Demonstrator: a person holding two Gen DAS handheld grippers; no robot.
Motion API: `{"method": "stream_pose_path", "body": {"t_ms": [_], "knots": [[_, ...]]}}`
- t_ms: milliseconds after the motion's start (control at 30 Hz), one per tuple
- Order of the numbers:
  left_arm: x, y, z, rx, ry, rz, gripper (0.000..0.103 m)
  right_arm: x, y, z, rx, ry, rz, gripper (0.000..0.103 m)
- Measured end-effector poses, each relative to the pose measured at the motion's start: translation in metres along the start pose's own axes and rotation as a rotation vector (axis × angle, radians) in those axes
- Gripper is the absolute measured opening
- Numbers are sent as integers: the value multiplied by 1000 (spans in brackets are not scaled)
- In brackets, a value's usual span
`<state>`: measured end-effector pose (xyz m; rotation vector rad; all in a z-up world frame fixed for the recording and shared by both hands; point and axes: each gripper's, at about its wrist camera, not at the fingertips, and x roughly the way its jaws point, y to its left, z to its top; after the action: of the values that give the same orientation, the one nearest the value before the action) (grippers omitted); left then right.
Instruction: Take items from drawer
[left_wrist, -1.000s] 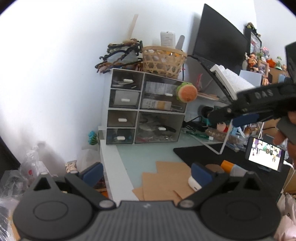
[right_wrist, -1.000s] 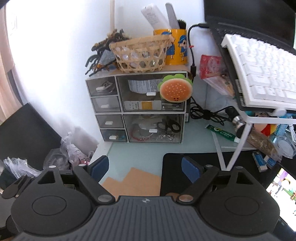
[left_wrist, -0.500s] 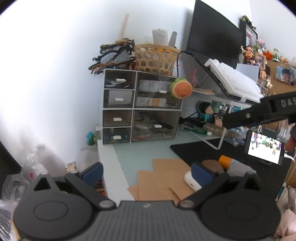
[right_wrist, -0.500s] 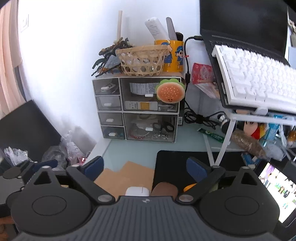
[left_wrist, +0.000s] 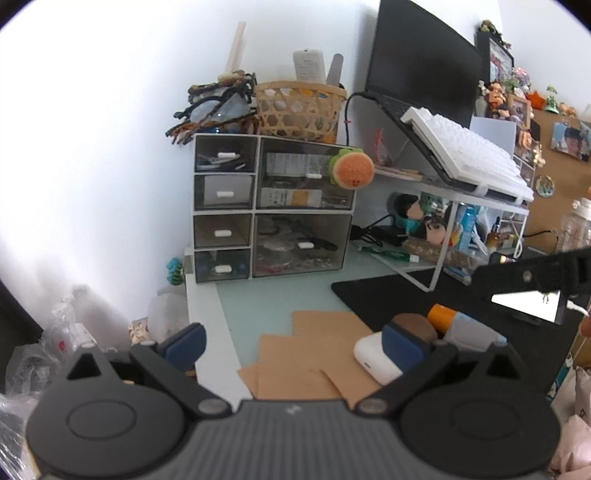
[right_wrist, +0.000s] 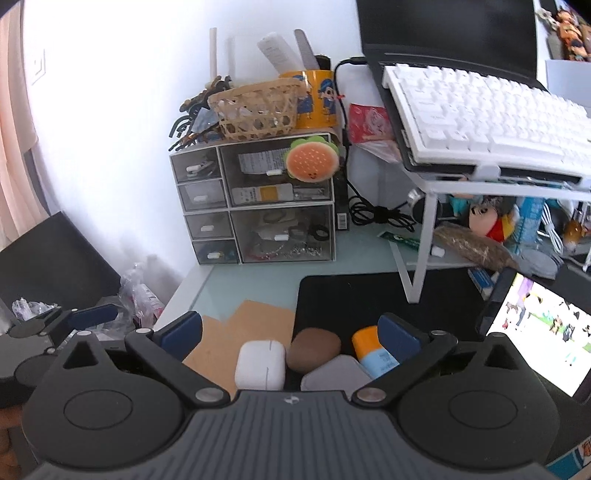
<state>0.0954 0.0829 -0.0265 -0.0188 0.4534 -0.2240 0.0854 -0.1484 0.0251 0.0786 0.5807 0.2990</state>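
A small drawer unit (left_wrist: 271, 206) with smoky clear drawers stands at the back of the desk, all drawers closed; it also shows in the right wrist view (right_wrist: 258, 205). A burger plush (left_wrist: 351, 170) hangs on its upper right drawer. My left gripper (left_wrist: 291, 341) is open and empty, well back from the unit. My right gripper (right_wrist: 291, 330) is open and empty above a white earbud case (right_wrist: 260, 363), a brown pebble-shaped thing (right_wrist: 314, 347), an orange-capped tube (right_wrist: 375, 350) and a grey case (right_wrist: 334, 373).
Brown paper sheets (left_wrist: 306, 354) and a black mat (right_wrist: 365, 295) lie on the desk. A white stand (right_wrist: 424, 236) carries a keyboard (right_wrist: 480, 114) and laptop. A lit phone (right_wrist: 535, 328) stands at right. A basket (left_wrist: 299, 107) tops the unit.
Both grippers have pulled back and away from the drawer unit. The earbud case, brown thing and tube have come into view under the right gripper. The right gripper has dropped lower in the left view.
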Motion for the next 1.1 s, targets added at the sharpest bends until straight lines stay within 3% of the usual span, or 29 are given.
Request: {"method": "stream_pose_path", "body": {"t_ms": [367, 733, 1100], "knots": [[-5, -14, -1, 44, 18, -30, 103, -11, -12, -22, 39, 4, -17, 103], [-22, -9, 3, 43, 2, -61, 103, -27, -1, -40, 38, 0, -29, 103], [-21, -17, -1, 80, 38, -111, 103, -46, 4, -50, 60, 11, -51, 103]]}}
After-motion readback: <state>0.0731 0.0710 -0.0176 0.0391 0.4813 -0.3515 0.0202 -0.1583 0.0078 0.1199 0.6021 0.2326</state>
